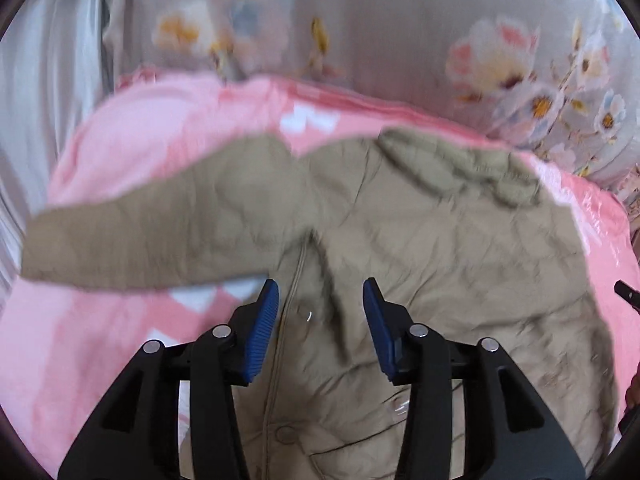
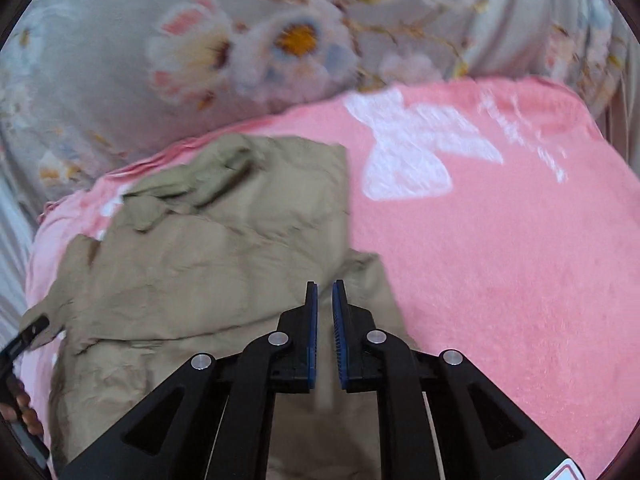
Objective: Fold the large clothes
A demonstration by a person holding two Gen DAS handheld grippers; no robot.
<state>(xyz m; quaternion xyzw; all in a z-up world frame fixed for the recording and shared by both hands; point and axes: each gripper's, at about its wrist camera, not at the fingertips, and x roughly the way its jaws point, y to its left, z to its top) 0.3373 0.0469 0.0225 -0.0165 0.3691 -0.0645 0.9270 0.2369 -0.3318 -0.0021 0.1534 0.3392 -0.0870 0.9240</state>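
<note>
A khaki quilted jacket [image 1: 420,240] lies spread on a pink blanket [image 1: 140,128], its front placket and a snap button [image 1: 308,315] facing up. One sleeve [image 1: 140,240] stretches out to the left. My left gripper [image 1: 320,286] hovers above the placket, open, with nothing held between its blue pads. In the right wrist view the jacket [image 2: 200,260] fills the lower left, its collar bunched at the far end. My right gripper [image 2: 325,285] hangs over the jacket's right edge with only a narrow gap between the jaws and nothing in it.
The pink blanket [image 2: 500,260] with white patterns extends to the right of the jacket. Grey floral bedding [image 2: 120,60] rises behind it. The left gripper's tip [image 2: 28,336] and a person's hand [image 2: 20,408] show at the left edge.
</note>
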